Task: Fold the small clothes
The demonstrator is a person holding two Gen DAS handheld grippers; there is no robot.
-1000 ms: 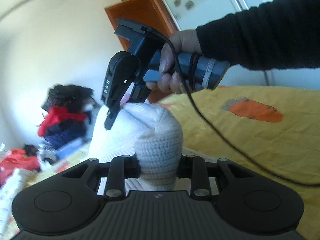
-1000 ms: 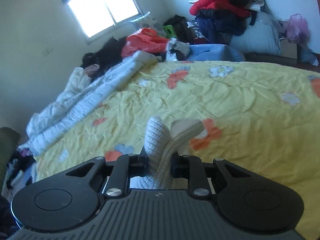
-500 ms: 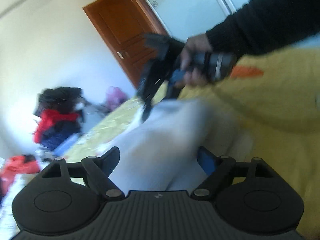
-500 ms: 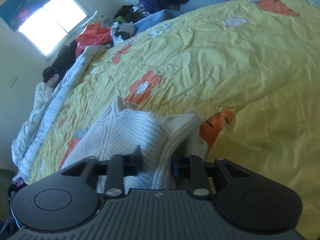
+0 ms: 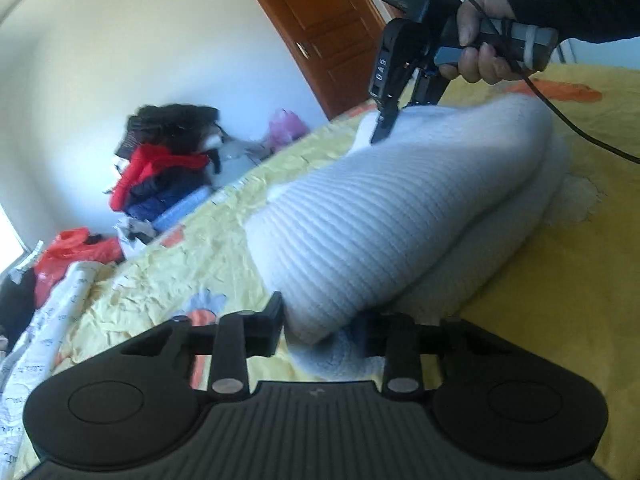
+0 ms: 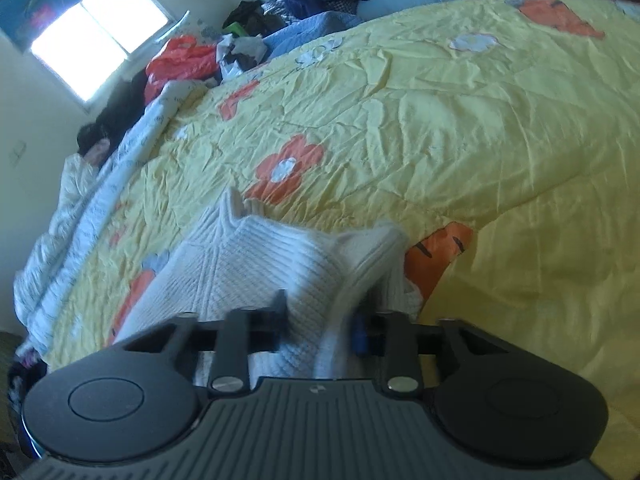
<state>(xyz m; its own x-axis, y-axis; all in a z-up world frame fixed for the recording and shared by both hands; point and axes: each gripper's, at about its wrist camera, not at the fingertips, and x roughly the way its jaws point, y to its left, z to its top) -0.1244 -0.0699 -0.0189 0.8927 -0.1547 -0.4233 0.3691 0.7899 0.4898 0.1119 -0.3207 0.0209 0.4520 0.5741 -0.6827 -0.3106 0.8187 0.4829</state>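
Note:
A white knit garment (image 5: 400,216) lies stretched in a doubled-over roll on the yellow flowered bedspread (image 5: 560,280). My left gripper (image 5: 322,328) grips its near end, and the jaws are closing with the knit bunched between the pads. At the far end, a hand in a black sleeve holds my right gripper (image 5: 382,130), whose tips pinch the fabric. The right wrist view shows that gripper (image 6: 320,320) closing on a raised fold of the garment (image 6: 240,264), with the remainder spread flat on the bedspread (image 6: 440,120).
A rolled white quilt (image 6: 80,208) runs along the bed's far edge. Piles of clothes (image 5: 160,168) and a red bag (image 6: 180,60) sit beyond it, below a window (image 6: 96,36). A wooden door (image 5: 320,32) stands behind the right gripper.
The garment hung in the air a second ago and now lies low on the bed. My left gripper opened wide, shifted along the knit and shut again. The right gripper sank with its fold.

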